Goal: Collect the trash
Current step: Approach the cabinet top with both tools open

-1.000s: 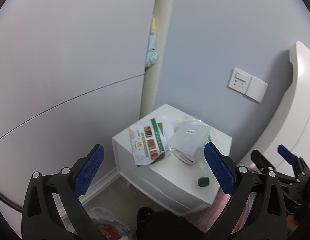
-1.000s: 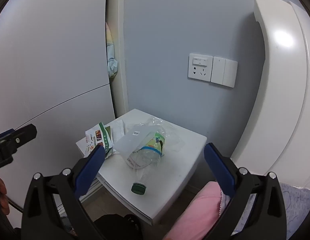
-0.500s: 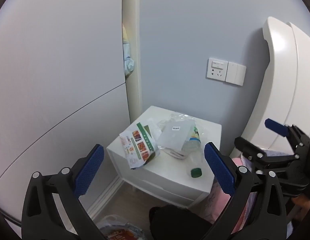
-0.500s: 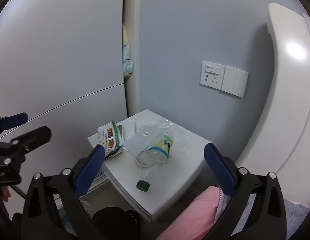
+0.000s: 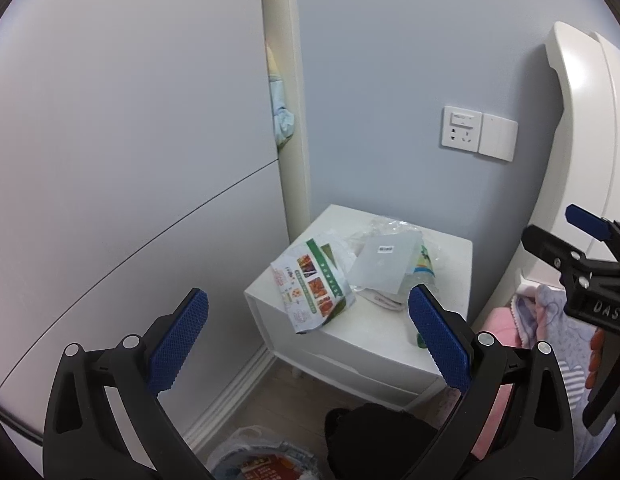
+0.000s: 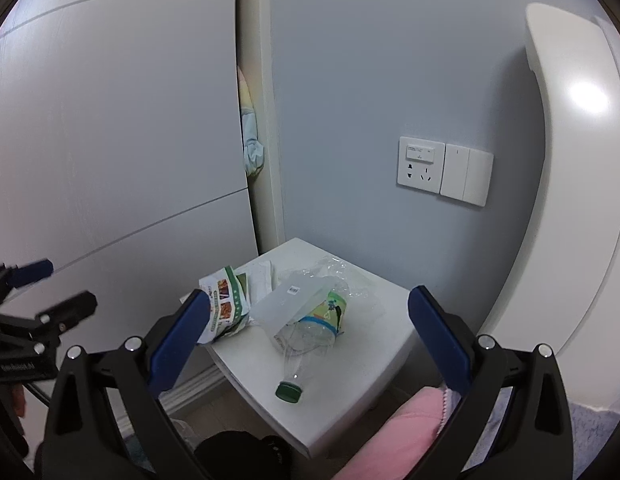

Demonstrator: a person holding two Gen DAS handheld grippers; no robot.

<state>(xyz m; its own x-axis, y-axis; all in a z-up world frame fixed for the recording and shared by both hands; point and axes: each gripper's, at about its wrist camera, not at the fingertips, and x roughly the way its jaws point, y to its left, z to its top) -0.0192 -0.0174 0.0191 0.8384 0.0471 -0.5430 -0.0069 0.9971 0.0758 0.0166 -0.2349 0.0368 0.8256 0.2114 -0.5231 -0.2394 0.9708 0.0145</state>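
left wrist view: left gripper (image 5: 306, 334) hung with jaws spread wide and nothing between them, above a white nightstand (image 5: 449, 256) in the wall corner; a printed snack wrapper (image 5: 311, 286) overhung the nightstand's left front edge, a translucent sheet (image 5: 383, 264) lay beside it over a clear plastic bottle (image 5: 423, 270), and a trash bag (image 5: 262, 460) sat on the floor below. right wrist view: right gripper (image 6: 310, 330) was likewise wide open and empty, the bottle's green cap (image 6: 288, 391) near the front edge, wrapper at the left edge.
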